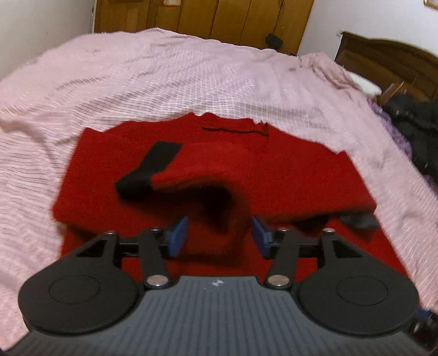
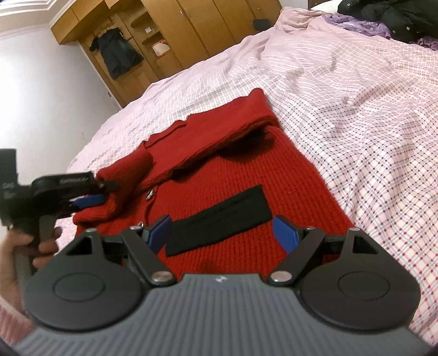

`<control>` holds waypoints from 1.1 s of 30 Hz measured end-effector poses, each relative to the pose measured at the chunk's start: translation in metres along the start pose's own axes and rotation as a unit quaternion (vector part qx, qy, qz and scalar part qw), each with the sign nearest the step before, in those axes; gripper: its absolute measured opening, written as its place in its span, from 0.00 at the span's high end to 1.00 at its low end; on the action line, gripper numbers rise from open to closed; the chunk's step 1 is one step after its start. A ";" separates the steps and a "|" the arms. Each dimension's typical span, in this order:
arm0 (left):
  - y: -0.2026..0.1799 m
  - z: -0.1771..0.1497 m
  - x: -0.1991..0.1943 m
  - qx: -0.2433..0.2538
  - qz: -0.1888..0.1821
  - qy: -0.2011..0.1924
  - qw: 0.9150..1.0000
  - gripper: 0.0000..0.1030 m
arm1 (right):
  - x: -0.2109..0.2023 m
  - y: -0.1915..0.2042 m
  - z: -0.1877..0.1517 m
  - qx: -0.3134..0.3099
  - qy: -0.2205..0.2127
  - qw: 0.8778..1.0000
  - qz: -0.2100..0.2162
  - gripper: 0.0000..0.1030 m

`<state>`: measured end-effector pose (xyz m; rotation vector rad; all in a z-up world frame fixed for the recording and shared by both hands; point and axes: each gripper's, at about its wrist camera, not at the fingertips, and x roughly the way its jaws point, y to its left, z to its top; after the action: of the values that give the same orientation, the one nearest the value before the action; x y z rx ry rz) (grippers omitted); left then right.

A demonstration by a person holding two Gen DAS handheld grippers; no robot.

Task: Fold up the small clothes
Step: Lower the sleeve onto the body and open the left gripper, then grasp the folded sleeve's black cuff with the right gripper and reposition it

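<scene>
A red knitted cardigan [image 2: 246, 180] with black cuffs lies on the bed, buttons along its front. One sleeve is folded across the body, its black cuff [image 2: 219, 219] just ahead of my right gripper [image 2: 223, 234], which is open and empty above it. In the left wrist view the cardigan [image 1: 287, 169] fills the middle. The other sleeve [image 1: 208, 175] is raised, its black cuff [image 1: 153, 167] hanging left. My left gripper [image 1: 219, 235] has its jaws apart around this sleeve. It also shows in the right wrist view [image 2: 90, 201], at the sleeve fold.
The bed has a pink checked sheet [image 2: 356, 109]. Dark and purple clothes [image 2: 383, 19] lie piled at the headboard end. A wooden wardrobe [image 2: 191, 35] stands beyond the bed. A dark wooden headboard [image 1: 383, 60] is at the right.
</scene>
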<state>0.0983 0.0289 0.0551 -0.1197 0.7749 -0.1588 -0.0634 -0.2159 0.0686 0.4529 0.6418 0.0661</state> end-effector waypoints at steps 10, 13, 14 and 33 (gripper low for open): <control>0.042 -0.024 -0.043 -0.033 0.061 0.012 0.998 0.34 | 0.005 0.024 0.010 -0.064 0.013 0.998 -0.002 0.20; 0.054 -0.024 -0.050 -0.036 0.081 0.011 0.996 0.34 | 0.011 0.038 0.017 -0.085 0.022 0.996 0.005 0.20; 0.058 -0.023 -0.052 -0.037 0.087 0.010 0.995 0.34 | 0.013 0.043 0.019 -0.093 0.025 0.995 0.009 0.20; 0.099 -0.026 -0.044 -0.083 0.133 0.032 0.987 0.34 | 0.114 0.194 0.059 -0.334 0.071 0.939 0.044 0.21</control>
<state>0.0587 0.1328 0.0502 -0.1681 0.8605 0.1555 0.0783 -0.0417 0.1286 -0.1841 0.6973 0.3927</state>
